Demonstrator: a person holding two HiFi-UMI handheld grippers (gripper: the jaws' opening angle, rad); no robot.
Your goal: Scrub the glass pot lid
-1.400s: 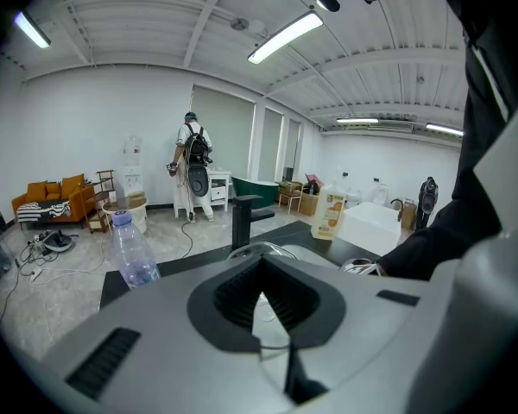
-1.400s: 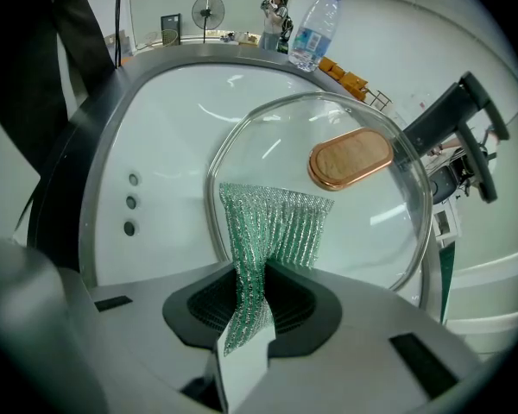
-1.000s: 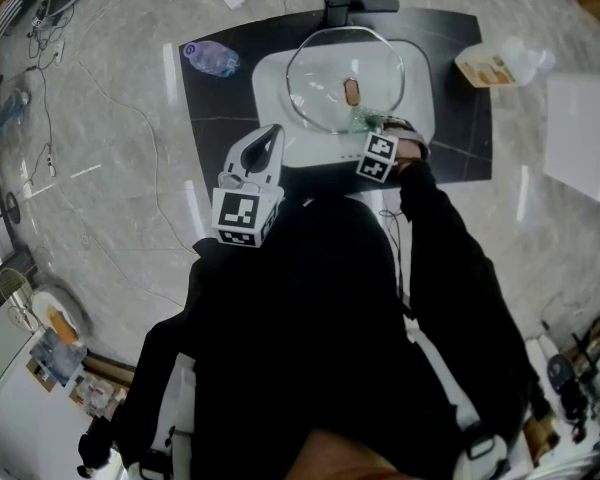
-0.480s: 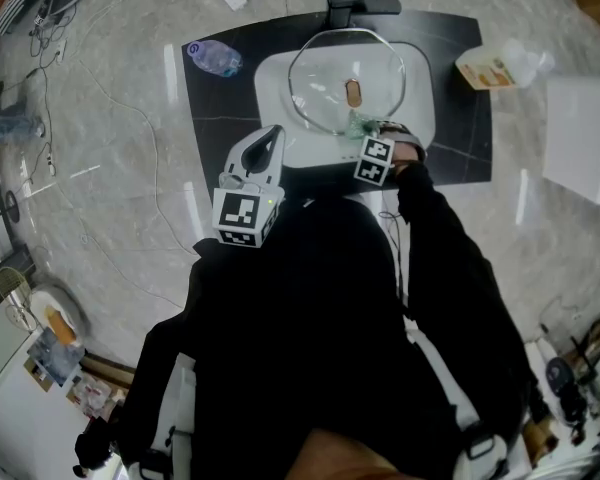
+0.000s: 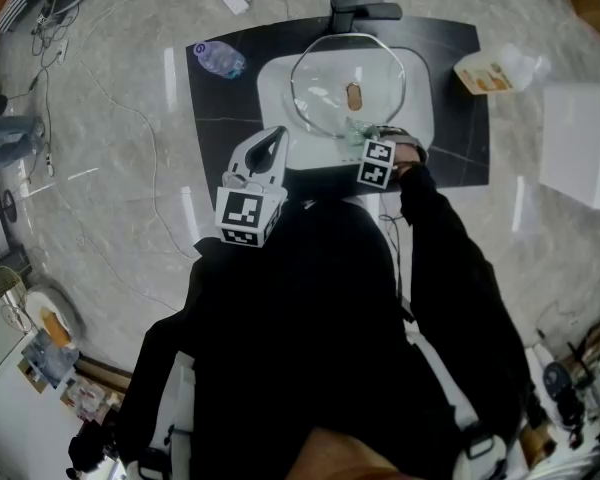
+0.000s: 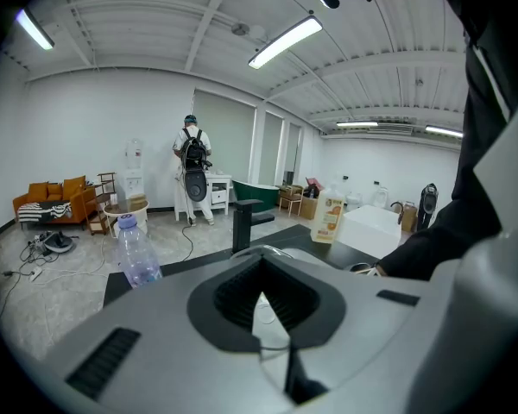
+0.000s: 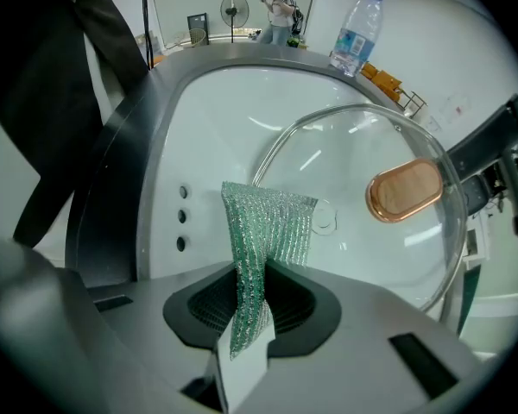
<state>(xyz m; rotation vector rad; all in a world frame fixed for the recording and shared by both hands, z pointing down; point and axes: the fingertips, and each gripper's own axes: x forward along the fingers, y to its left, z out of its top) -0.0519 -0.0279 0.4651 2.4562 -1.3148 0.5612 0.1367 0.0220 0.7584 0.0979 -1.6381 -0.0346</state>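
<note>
The glass pot lid (image 5: 325, 93) with a copper handle (image 5: 353, 96) lies in the white sink (image 5: 272, 83). My right gripper (image 5: 364, 130) is at the lid's near rim, shut on a green mesh scrub cloth (image 5: 356, 124). In the right gripper view the cloth (image 7: 266, 227) sticks up from the gripper (image 7: 249, 313) and hangs over the lid (image 7: 345, 158) beside its handle (image 7: 404, 190). My left gripper (image 5: 273, 140) hovers over the sink's near left edge, shut and holding nothing (image 6: 263, 304).
A black counter (image 5: 220, 108) surrounds the sink, with a black faucet (image 5: 360, 6) at the back. A water bottle (image 5: 220, 60) lies at the counter's left and a detergent jug (image 5: 495, 68) at its right. A white box (image 5: 578, 146) stands further right. Cables trail over the marble floor.
Almost nothing has changed: both grippers hold their places and the right one still has the cloth at the lid's near rim. The head view has shifted slightly.
</note>
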